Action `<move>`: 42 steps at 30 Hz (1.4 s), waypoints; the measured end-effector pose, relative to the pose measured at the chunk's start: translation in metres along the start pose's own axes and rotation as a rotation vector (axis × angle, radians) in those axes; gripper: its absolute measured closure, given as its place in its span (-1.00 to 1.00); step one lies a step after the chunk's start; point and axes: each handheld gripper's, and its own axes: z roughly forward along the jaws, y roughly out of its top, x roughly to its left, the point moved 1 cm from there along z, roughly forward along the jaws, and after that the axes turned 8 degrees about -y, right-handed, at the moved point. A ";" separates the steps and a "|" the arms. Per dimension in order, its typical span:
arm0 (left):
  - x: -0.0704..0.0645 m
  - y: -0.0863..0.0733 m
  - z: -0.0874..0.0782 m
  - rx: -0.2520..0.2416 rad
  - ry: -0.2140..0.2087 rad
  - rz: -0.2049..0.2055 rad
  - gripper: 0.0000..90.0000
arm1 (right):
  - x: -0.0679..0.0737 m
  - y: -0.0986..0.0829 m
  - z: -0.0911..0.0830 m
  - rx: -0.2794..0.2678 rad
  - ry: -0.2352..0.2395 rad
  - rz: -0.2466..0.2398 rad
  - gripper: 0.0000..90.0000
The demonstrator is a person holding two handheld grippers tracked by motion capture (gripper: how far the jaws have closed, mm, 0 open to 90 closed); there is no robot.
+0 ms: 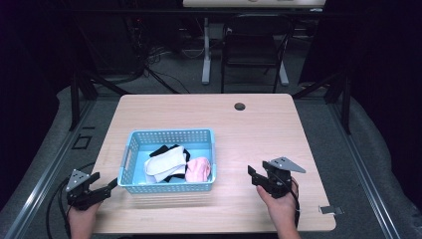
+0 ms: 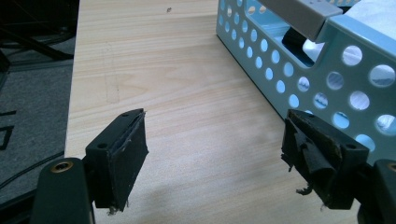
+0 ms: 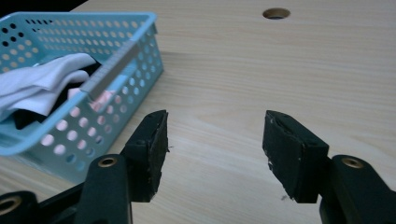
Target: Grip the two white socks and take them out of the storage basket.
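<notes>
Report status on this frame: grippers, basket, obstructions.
Left hand-held gripper open, empty, beside basket. Right hand-held gripper open, empty. White, pink, black cloths inside. Nothing in the way.

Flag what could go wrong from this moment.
1. The left gripper sits open right beside the basket; a reach in could shove the light basket instead.
2. The white, black and pink cloths overlap, so one grasp might lift several.

My black fingers [image 3: 149, 154] flank pale woodgrain table [image 1: 259, 129]; beside them, a perforated light-blue basket [image 1: 169, 187] holds white, black and pink cloths [image 1: 174, 164].
</notes>
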 end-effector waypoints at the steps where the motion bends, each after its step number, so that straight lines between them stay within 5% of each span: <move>1: 0.000 0.001 0.000 0.009 -0.002 0.003 -0.51 | 0.005 0.004 0.001 0.000 0.007 -0.006 -0.15; 5: -0.001 0.002 0.003 0.007 -0.008 0.005 -0.51 | 0.022 0.017 0.001 -0.016 0.030 -0.079 -0.10; 19: 0.000 0.004 0.007 -0.004 -0.017 -0.001 -0.52 | 0.055 0.038 0.017 0.011 0.083 -0.117 0.09; 27: 0.000 0.007 0.010 -0.001 -0.019 0.004 -0.52 | 0.099 0.065 0.044 0.111 0.181 -0.185 0.32; 32: 0.000 0.007 0.011 0.005 -0.021 0.006 -0.52 | 0.117 0.080 0.058 0.159 0.180 -0.239 0.44; 38: 0.000 0.008 0.012 0.006 -0.023 0.008 -0.52 | 0.143 0.098 0.079 0.260 0.235 -0.201 0.44; 39: 0.001 0.008 0.011 0.005 -0.023 0.009 -0.52 | 0.151 0.104 0.088 0.316 0.265 -0.180 0.44; 41: 0.001 0.008 0.011 0.004 -0.021 0.009 -0.52 | 0.154 0.105 0.093 0.340 0.277 -0.169 0.44; 42: 0.001 0.008 0.011 0.002 -0.021 0.008 -0.52 | 0.162 0.107 0.103 0.408 0.290 -0.177 0.44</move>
